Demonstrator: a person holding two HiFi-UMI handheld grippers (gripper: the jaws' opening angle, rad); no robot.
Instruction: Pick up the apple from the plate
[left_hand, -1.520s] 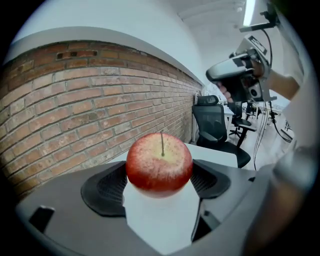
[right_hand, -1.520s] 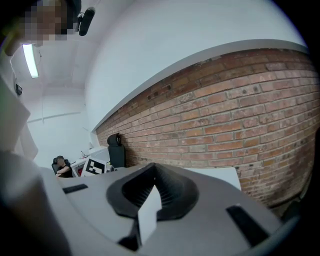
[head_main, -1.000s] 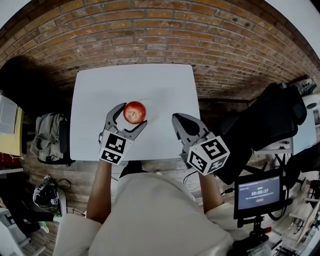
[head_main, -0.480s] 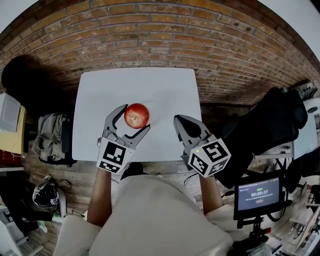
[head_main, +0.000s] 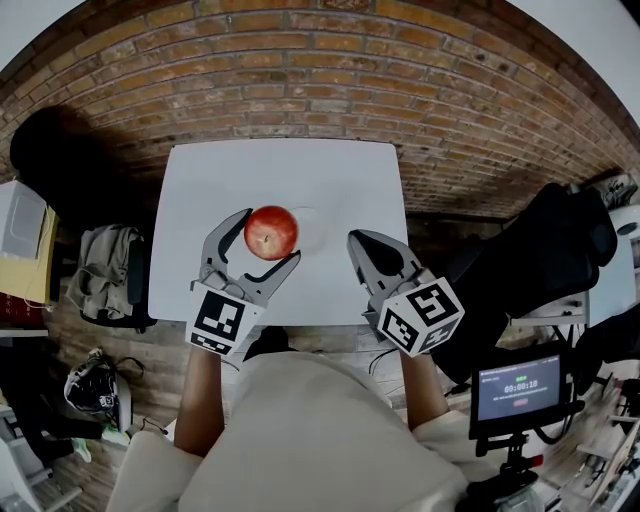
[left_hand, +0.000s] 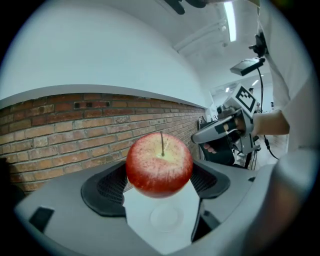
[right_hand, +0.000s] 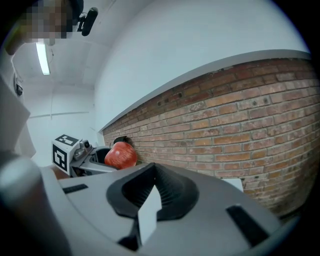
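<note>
- Pinching the red apple (head_main: 271, 232) in the left hand-held gripper (head_main: 262, 245), with the jaws set wide and both pads (left_hand: 107, 187) pressed against the fruit's sides, stem upward.
- Holding it in the air, clear of the small white plate (head_main: 316, 232), which lies empty on the white worktop (head_main: 330, 170). Seen from the left gripper view, directly beneath the fruit with open space between; from the head view, just to the right of it.
- Keeping the right hand-held gripper (head_main: 362, 245) idle over the near right part of the worktop, jaws pressed together on nothing, well apart from both apple and plate.
- Step in hand, as judged: the lift itself, with the grasp made and the fruit off the plate. Little of the task seems left beyond holding it safely aloft.
- Next move calls for:
  - A steady squeeze with no easing of the jaws, since a round, smooth-skinned fruit gripped only at two sides could roll or slip out.
  - Keeping the left hand-held gripper close to level, so that the weight sits between the pads and not toward the tips.
  - Moving slowly and without jerks, with the plate and worktop hard below in case of a drop.
  - Leaving the right hand-held gripper where it is, out of the way.
</note>
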